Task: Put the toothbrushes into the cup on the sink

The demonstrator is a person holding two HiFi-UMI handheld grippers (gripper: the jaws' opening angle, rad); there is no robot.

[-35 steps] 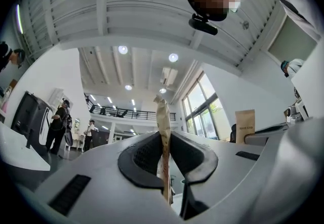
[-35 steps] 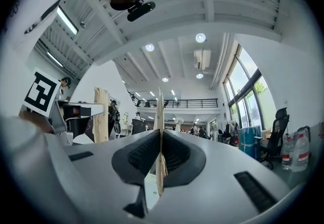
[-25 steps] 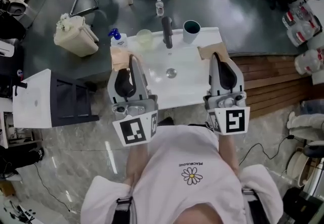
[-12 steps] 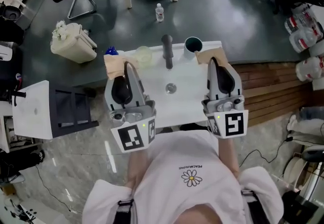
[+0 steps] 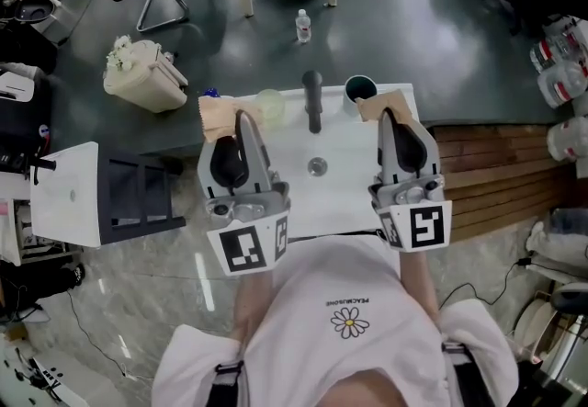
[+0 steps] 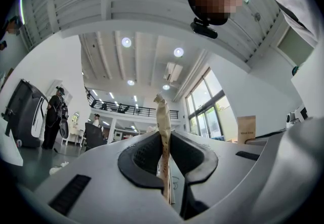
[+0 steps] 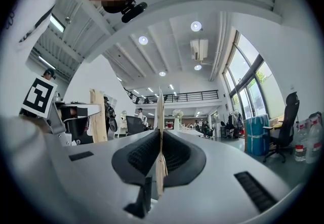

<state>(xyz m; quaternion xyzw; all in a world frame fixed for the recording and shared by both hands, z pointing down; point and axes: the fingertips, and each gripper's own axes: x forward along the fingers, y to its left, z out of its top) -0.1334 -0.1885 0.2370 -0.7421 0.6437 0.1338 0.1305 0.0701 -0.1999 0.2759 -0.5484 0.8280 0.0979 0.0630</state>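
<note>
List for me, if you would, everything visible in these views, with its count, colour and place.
sink: one, white, centre of the head view
tap: one, dark, sink's far edge
cup: one, dark teal, sink's far right corner
pale cup: one, translucent, left of the tap
bottle: one, clear, floor beyond the sink
bin: one, cream, floor left of the sink
left packet: one, tan paper, near the pale cup
right packet: one, tan paper, near the cup
left gripper: one, grey, shut on the left packet
right gripper: one, grey, shut on the right packet
</note>
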